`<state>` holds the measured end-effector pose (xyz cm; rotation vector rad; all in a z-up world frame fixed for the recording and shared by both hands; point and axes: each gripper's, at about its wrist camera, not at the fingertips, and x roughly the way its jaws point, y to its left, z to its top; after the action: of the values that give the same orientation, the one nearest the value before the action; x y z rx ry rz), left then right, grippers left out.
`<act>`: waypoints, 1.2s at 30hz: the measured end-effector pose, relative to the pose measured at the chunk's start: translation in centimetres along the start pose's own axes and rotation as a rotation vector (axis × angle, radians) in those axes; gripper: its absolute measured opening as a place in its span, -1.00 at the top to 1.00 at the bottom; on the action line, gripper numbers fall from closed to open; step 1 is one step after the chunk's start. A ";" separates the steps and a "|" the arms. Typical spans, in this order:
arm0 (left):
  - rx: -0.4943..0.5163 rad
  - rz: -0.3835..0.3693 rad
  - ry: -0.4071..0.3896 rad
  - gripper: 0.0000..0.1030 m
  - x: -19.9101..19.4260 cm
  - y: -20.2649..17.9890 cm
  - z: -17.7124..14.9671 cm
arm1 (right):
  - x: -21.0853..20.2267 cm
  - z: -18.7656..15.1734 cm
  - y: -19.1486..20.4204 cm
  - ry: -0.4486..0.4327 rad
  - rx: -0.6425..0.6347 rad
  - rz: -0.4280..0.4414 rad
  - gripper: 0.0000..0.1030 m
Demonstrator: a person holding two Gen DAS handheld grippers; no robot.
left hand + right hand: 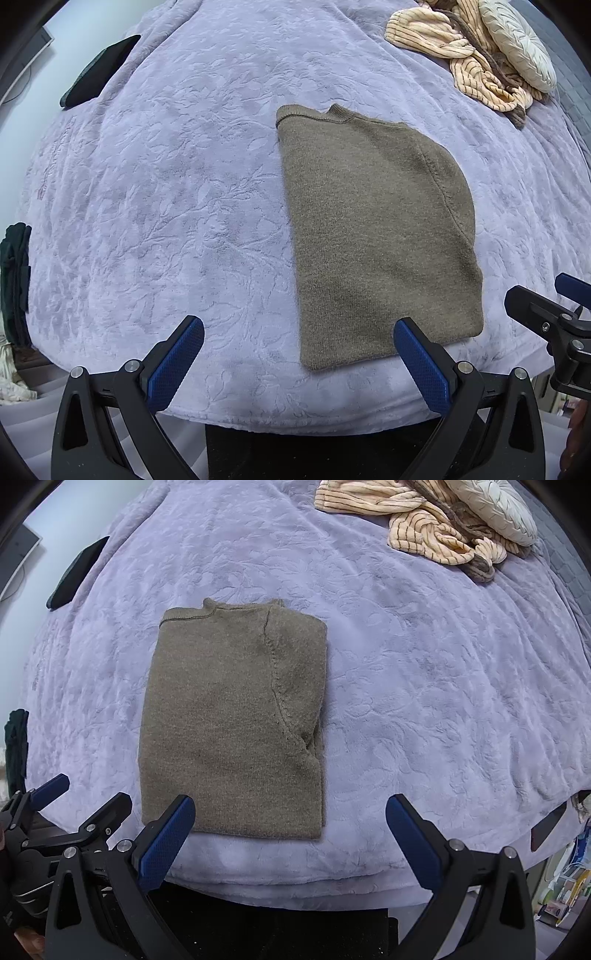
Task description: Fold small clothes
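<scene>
An olive-brown knit sweater (376,229) lies folded into a narrow rectangle on the lavender bedspread (177,206), collar at the far end. It also shows in the right wrist view (232,720). My left gripper (299,326) is open and empty, above the near edge of the bed, its right finger over the sweater's near hem. My right gripper (290,805) is open and empty, its left finger over the sweater's near left corner. Each gripper shows at the edge of the other's view.
A crumpled striped peach garment (461,48) and a pale cushion (517,44) lie at the far right of the bed. A dark folded item (96,74) lies at the far left. Dark green cloth (14,277) hangs off the left edge. The bedspread (424,664) lies to the right of the sweater.
</scene>
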<state>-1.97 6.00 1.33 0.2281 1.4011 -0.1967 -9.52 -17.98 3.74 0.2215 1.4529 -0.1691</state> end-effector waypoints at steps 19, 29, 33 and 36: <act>0.007 0.012 -0.002 -1.00 -0.2 -0.5 -0.2 | -0.2 0.2 -0.2 -0.003 -0.010 -0.008 -0.99; 0.013 0.017 -0.005 -1.00 -0.2 -0.5 -0.4 | -0.2 0.1 -0.1 -0.006 -0.016 -0.003 -0.99; 0.013 0.016 -0.005 -1.00 -0.3 -0.6 -0.5 | -0.2 0.1 -0.2 -0.007 -0.015 -0.003 -0.99; 0.011 0.016 -0.005 -1.00 -0.3 -0.6 -0.5 | -0.2 0.1 -0.1 -0.006 -0.017 -0.004 -0.99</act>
<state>-2.61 5.57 1.51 0.2480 1.3931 -0.1921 -9.47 -18.12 3.94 0.2037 1.4480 -0.1605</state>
